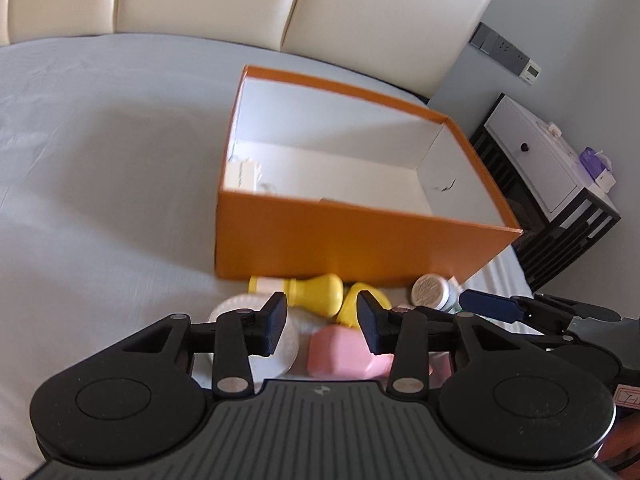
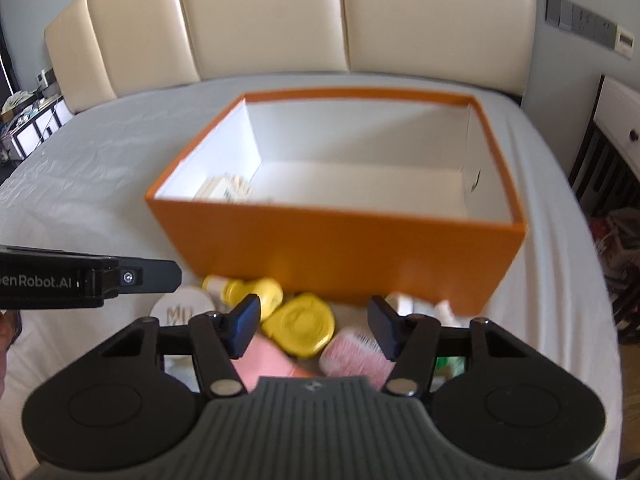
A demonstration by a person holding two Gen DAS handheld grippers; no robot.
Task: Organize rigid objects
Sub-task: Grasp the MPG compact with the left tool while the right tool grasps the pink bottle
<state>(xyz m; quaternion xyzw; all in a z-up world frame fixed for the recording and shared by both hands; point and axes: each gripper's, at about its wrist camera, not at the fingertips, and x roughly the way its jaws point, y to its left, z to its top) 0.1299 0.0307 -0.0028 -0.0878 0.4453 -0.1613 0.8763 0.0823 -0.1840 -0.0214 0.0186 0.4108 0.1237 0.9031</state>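
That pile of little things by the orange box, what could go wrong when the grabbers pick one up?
The things lie crowded and touching, so closing on the pink container may nudge the yellow bottle beside it. Both hand-held grippers, left and right, hover open over one small pile and might bump. The orange box wall stands close behind.

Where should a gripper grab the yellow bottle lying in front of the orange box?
Probably by its thin neck. The yellow bottle lies on its side against the orange box, its round body too fat and slippery, while the neck narrows enough for open jaws to fit. Come down from above, fingers either side of the neck, since the box blocks the far side.
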